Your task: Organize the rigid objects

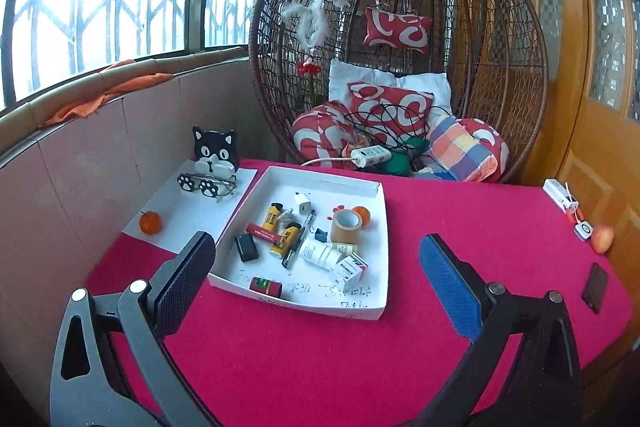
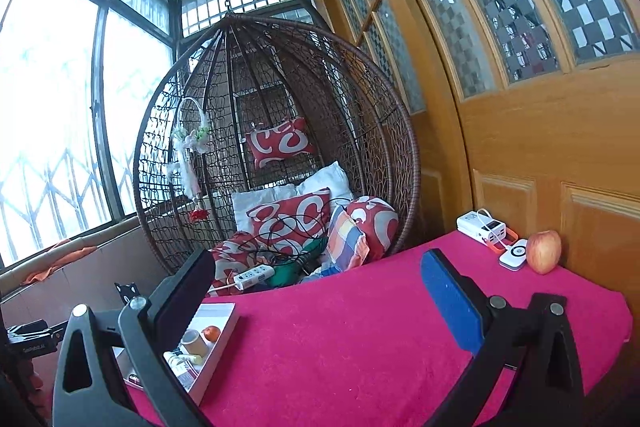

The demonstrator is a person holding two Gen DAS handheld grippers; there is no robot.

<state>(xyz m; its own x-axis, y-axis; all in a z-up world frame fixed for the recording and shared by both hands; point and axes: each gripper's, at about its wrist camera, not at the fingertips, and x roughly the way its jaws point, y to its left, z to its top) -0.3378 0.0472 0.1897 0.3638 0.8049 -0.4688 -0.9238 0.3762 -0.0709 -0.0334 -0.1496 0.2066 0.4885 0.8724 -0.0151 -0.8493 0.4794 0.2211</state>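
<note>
A white shallow box lies on the pink table, holding several small items: a tape roll, yellow lighters, a black pen, a white pill bottle, a small medicine carton, a black block, a red cylinder and a tangerine. My left gripper hovers open in front of the box, holding nothing. My right gripper is open and empty over the pink cloth; the box shows at its lower left.
A cat-shaped holder with glasses and a tangerine sit on white paper at the left. A power bank, a small white device, an apple and a black slab lie at the table's right. A wicker hanging chair stands behind.
</note>
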